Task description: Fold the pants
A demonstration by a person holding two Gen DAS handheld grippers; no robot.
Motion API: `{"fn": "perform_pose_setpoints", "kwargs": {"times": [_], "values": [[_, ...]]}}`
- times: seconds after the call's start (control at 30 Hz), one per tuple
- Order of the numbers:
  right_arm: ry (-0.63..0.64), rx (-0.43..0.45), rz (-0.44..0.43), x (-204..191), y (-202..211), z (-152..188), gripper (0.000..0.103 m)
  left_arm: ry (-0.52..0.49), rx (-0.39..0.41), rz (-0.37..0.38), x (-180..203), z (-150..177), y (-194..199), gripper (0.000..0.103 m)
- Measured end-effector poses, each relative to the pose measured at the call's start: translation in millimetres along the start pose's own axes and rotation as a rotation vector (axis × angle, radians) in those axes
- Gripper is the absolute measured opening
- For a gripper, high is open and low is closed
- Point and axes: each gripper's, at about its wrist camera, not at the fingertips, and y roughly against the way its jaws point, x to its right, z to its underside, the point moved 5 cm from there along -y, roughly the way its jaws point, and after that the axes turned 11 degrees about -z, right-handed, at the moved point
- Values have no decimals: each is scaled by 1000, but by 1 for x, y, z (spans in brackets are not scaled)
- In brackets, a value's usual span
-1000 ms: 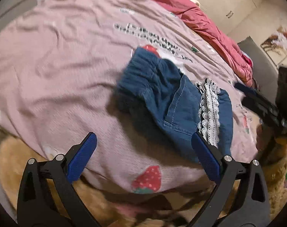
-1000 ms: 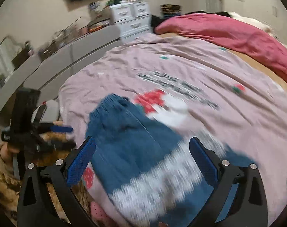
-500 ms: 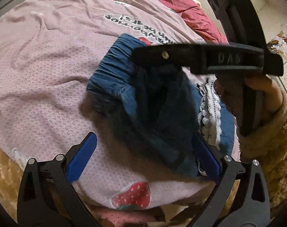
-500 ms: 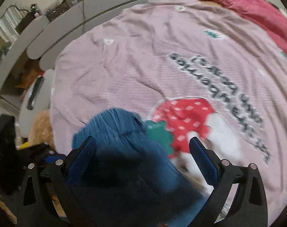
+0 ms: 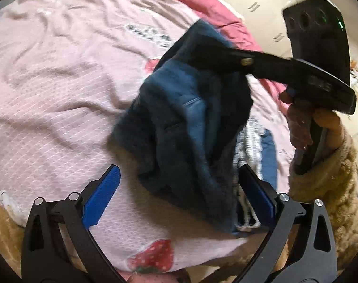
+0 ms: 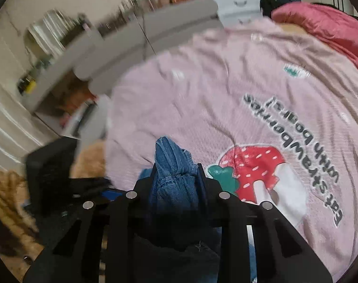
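The pants [image 6: 173, 176] are bunched between the closing jaws of the right gripper [image 6: 176, 172] and lifted above the pink blanket [image 6: 202, 99], on which "eat strawberries with bear!" is printed. The left gripper [image 5: 179, 195] is held wide, empty.

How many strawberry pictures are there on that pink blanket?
2 that I can see: a small strawberry near the blanket's front edge, and a big one beside the printed writing. The jeans may hide others.
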Motion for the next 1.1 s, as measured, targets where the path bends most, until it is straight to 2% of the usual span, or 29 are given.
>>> {"fn": "perform_pose_setpoints", "kwargs": {"times": [0.1, 0.2, 0.3, 0.47, 0.57, 0.63, 0.77, 0.83, 0.93, 1.1], "values": [[-6, 91, -66, -6, 37, 8, 28, -32, -29, 73, 19, -1, -5, 93], [9, 145, -84, -10, 63, 15, 28, -33, -60, 150, 40, -2, -10, 93], [45, 189, -70, -16, 93, 29, 28, -63, -58, 206, 66, -2, -9, 93], [67, 234, -35, -13, 130, 62, 29, -169, -39, 208, 104, 6, -4, 93], [62, 260, 1, -8, 144, 86, 35, -230, -36, 186, 117, 14, -4, 93], [35, 266, 17, -4, 148, 102, 45, -279, -49, 177, 124, 23, -6, 93], [-63, 269, 76, 7, 158, 142, 74, -373, -104, 203, 147, 44, -13, 93], [-130, 273, 113, 12, 165, 161, 75, -420, -119, 209, 154, 52, -14, 93], [-260, 255, 250, 26, 173, 188, 75, -476, -155, 245, 160, 61, -15, 93], [-351, 228, 318, 30, 154, 204, 75, -518, -169, 207, 163, 73, -19, 93]]}}
